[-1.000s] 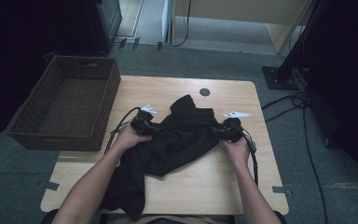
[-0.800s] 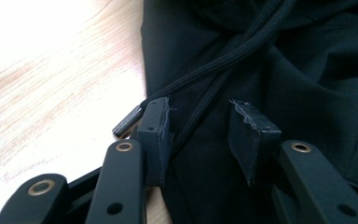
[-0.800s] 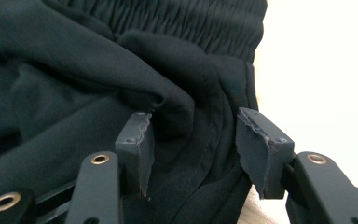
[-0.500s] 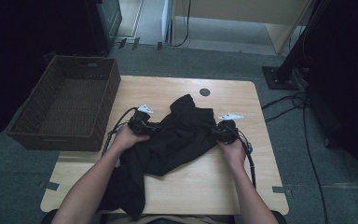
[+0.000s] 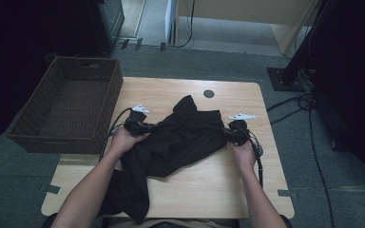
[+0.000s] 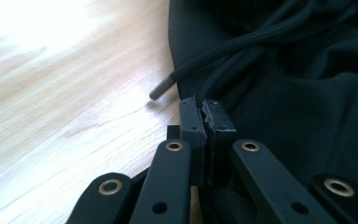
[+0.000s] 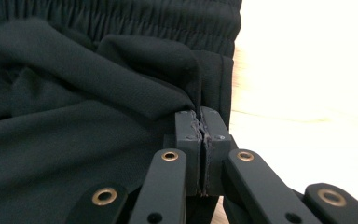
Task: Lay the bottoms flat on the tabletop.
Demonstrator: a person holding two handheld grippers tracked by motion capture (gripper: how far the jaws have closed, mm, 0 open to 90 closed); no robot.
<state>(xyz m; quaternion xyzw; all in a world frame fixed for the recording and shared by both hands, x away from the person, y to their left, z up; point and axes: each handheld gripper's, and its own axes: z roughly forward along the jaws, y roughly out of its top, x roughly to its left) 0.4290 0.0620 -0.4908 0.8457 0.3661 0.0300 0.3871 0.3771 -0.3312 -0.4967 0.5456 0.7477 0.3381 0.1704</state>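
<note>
Where jaws pinch: black drawstring [image 6: 242, 44]

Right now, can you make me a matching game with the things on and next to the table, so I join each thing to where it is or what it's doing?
Things:
1. wicker basket
2. black shorts
3. left gripper
4. drawstring tip

Places or states:
A. lying on the bare wood
B. spread between both grippers
C. off the table's left edge
D. shut on the shorts' edge

Pairs: 1-C, 2-B, 3-D, 4-A
</note>
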